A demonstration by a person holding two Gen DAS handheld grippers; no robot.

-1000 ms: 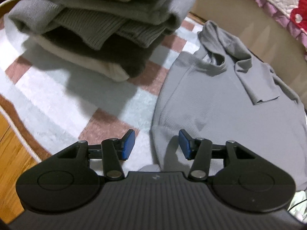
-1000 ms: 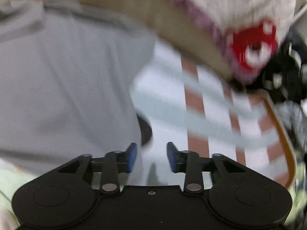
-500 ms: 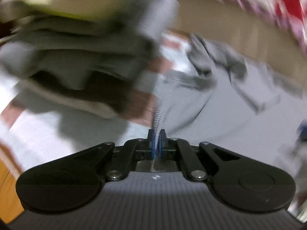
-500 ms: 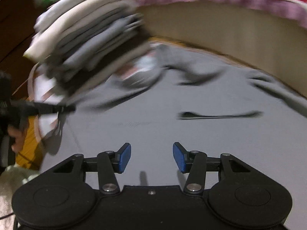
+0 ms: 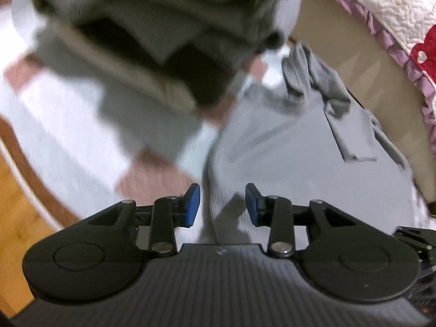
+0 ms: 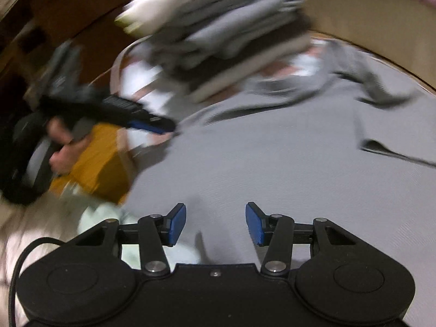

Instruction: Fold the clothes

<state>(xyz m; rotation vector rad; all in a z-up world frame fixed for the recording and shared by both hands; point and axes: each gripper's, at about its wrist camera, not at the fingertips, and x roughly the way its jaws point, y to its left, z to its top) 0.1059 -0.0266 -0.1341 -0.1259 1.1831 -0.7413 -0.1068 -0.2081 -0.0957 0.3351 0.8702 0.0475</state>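
Only your right-wrist view shows your bare hand [image 6: 64,147] gripping the left gripper [image 5: 222,204], jaws opening astride the ribbed grey shirt [image 5: 299,163] lying flat on the checked rug [image 5: 68,125], while your right gripper [image 6: 215,224] hangs spread above the shirt.

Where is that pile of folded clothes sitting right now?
The pile of folded clothes sits on the checked rug, upper left in the left wrist view, just left of the spread-out grey shirt.

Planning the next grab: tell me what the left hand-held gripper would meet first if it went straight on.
Probably the grey shirt: its side edge lies between the opening pads of the left hand-held gripper, untouched. Blur hides depth.
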